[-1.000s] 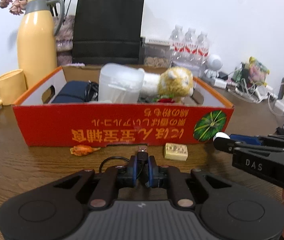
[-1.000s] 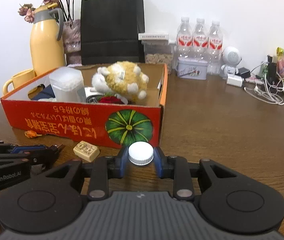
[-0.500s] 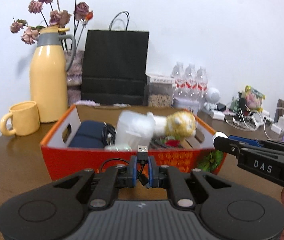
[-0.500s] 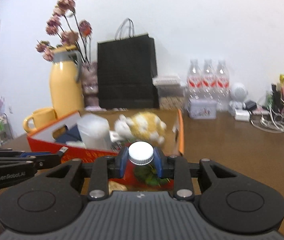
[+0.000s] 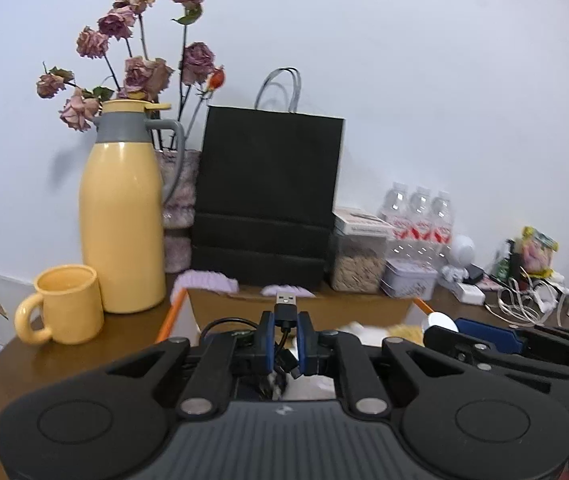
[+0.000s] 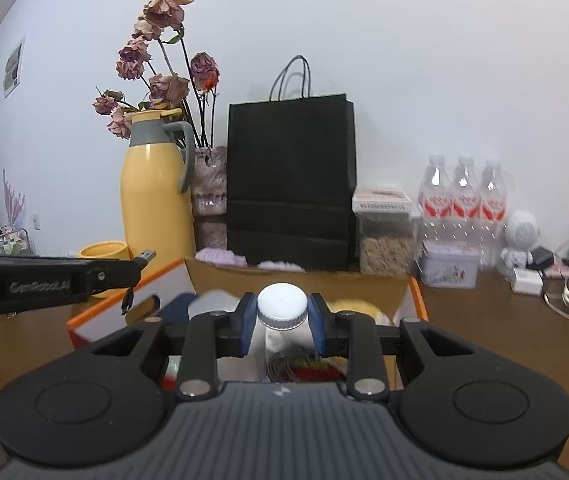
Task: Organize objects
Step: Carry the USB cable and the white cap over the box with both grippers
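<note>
Movement: both hand-held grippers are rising since the earlier frame, now hanging above the orange box (image 6: 418, 294).
Left hand-held gripper (image 5: 285, 342): clamping a black USB cable (image 5: 285, 308), plug pointing up.
Right hand-held gripper (image 6: 282, 322): gripping a white-capped bottle (image 6: 282, 306) over the box.
Worktop (image 6: 496, 320): carrying a yellow jug (image 5: 120, 216) and a black bag (image 5: 268, 200) behind the box.

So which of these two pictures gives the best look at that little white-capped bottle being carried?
The right wrist view: the white-capped bottle sits centred, gripped between the right gripper pads, its clear body visible below. The left wrist view shows only a sliver of its cap at the side.
</note>
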The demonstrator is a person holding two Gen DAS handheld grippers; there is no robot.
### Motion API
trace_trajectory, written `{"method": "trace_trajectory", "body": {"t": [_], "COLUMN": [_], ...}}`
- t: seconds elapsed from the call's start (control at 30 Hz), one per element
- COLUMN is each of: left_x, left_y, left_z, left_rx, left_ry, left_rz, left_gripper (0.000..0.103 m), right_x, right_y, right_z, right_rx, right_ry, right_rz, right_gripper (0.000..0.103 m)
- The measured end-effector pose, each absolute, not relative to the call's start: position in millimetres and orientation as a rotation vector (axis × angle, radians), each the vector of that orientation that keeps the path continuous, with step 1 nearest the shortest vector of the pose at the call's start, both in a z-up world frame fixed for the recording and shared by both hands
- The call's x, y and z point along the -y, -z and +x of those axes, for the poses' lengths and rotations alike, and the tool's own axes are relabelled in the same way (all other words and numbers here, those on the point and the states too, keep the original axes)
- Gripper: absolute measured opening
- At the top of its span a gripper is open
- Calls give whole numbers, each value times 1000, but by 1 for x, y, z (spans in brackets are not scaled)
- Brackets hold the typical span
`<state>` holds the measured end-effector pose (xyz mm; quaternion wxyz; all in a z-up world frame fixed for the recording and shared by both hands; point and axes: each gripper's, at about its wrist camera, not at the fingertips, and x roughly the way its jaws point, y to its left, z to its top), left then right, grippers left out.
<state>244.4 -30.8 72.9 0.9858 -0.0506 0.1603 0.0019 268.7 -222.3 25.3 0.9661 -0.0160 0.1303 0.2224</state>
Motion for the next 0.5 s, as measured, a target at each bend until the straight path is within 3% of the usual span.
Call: {"method": "trace_trajectory", "body": {"t": [0.5], "left_x": [-9], "left_y": [-63], "left_z": [315], "left_rx": [-351], "left_ry": [-35], "left_rz": [-132], "left_gripper": [10], "right_x": [196], "right_y": [-22], "right_z": [335], "right_rx": [-292], "right_ry": [-428], "right_rz": [-27], "right_gripper": [28]}}
